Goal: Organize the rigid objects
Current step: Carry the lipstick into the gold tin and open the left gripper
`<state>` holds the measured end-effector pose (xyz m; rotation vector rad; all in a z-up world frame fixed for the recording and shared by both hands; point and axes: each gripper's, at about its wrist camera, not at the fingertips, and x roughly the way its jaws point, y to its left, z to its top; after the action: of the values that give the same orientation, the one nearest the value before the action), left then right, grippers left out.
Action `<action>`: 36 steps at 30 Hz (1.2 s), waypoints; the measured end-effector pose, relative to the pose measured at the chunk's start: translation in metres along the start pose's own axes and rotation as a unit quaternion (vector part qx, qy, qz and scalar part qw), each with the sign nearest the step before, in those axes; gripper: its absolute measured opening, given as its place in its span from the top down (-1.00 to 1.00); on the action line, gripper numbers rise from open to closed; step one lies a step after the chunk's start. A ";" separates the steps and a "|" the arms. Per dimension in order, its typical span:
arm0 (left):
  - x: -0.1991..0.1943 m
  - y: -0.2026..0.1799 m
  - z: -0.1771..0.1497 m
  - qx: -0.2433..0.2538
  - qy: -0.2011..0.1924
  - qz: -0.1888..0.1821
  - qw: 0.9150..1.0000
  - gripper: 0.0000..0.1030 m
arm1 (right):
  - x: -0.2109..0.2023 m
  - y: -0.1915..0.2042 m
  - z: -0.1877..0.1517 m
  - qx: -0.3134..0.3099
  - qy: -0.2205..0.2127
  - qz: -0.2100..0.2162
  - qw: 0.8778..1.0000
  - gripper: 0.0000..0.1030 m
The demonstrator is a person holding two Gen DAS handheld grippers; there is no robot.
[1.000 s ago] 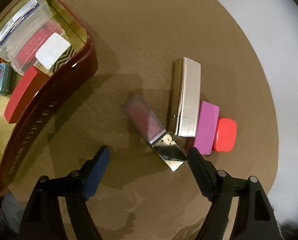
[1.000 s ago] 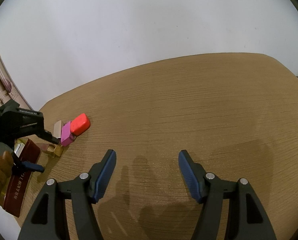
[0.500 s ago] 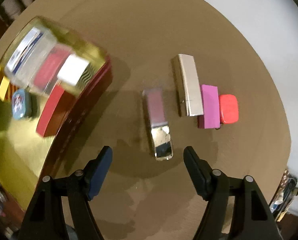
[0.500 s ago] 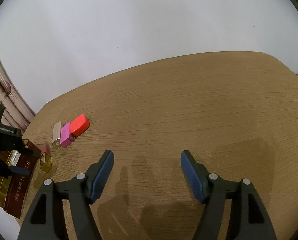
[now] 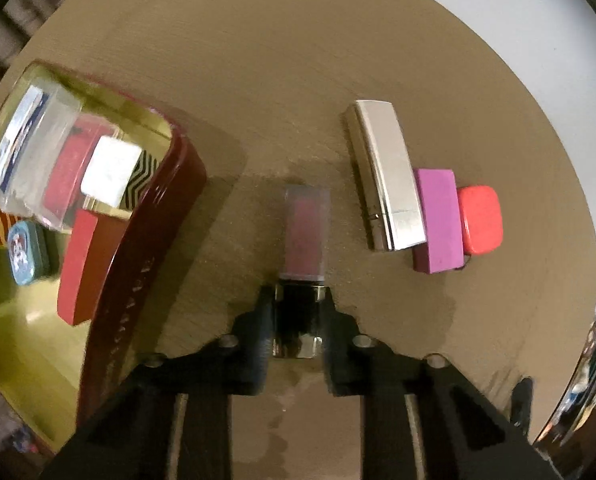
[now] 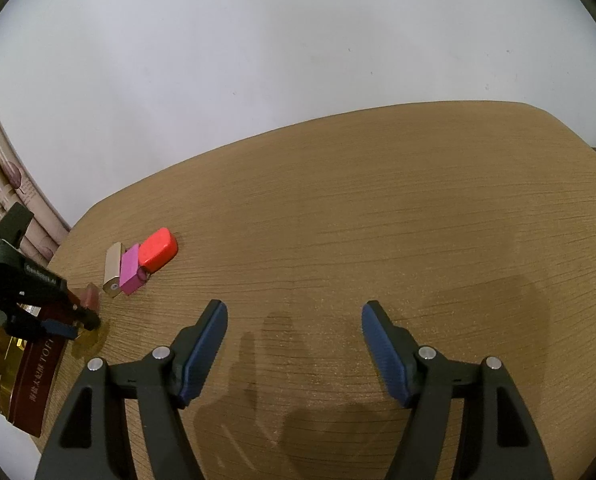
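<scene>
A pink lip gloss tube [image 5: 306, 232] with a mirrored gold cap lies on the brown table [image 5: 282, 80]. My left gripper [image 5: 297, 312] points straight down and is shut on that cap; the pink tube sticks out beyond the fingertips. To the right lie a silver bar [image 5: 390, 176], a magenta block [image 5: 438, 220] and a red-orange case [image 5: 480, 220], side by side. From the right wrist view the same row shows as silver bar [image 6: 113, 267], magenta block [image 6: 130, 268] and red case [image 6: 158, 248], with the left gripper [image 6: 88, 318] beside it. My right gripper [image 6: 294, 344] hangs open over bare table.
A dark red tin [image 5: 146, 248] with a gold inside stands at the left, holding a clear box, a red block, a small blue tin and other items. The same tin [image 6: 38, 380] sits at the table's left edge in the right wrist view. A white wall lies behind.
My left gripper has moved onto the lip gloss and closed on its gold cap; earlier its jaws stood wide apart short of the tube. The right gripper has kept still.
</scene>
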<state>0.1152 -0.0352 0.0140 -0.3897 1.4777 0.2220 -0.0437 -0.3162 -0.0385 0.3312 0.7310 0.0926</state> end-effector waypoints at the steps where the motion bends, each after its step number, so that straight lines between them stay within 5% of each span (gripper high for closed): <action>1: 0.000 0.000 -0.003 0.011 -0.003 -0.003 1.000 0.67 | 0.001 0.000 0.000 0.001 0.000 0.000 1.000 -0.40; 13: -0.073 -0.018 -0.117 0.193 -0.113 -0.020 0.975 0.67 | 0.003 -0.001 -0.003 0.005 0.002 -0.001 1.000 -0.40; 16: -0.100 0.024 -0.127 0.197 -0.129 -0.022 0.972 0.67 | 0.005 -0.002 -0.003 0.006 0.006 -0.004 1.000 -0.39; 21: -0.121 0.121 -0.114 0.159 -0.133 -0.016 0.978 0.59 | 0.010 0.000 -0.002 0.005 0.010 -0.014 1.000 -0.39; 24: -0.121 0.161 -0.109 0.145 -0.113 -0.048 0.982 0.54 | 0.012 0.001 -0.002 0.004 0.012 -0.019 1.000 -0.40; 28: -0.125 0.183 -0.105 0.129 -0.143 -0.041 0.980 0.66 | 0.015 0.003 -0.002 0.001 0.015 -0.023 1.000 -0.40; 30: -0.129 0.189 -0.099 0.116 -0.143 -0.063 0.981 0.71 | 0.018 0.005 -0.001 -0.001 0.016 -0.024 1.000 -0.40; 36: -0.127 0.194 -0.078 0.116 -0.144 -0.057 0.981 0.72 | 0.022 0.009 -0.001 -0.007 0.020 -0.029 0.999 -0.41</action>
<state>-0.0417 0.1241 0.1139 -0.2420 1.1770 0.0116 -0.0272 -0.3036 -0.0503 0.2948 0.7786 0.0487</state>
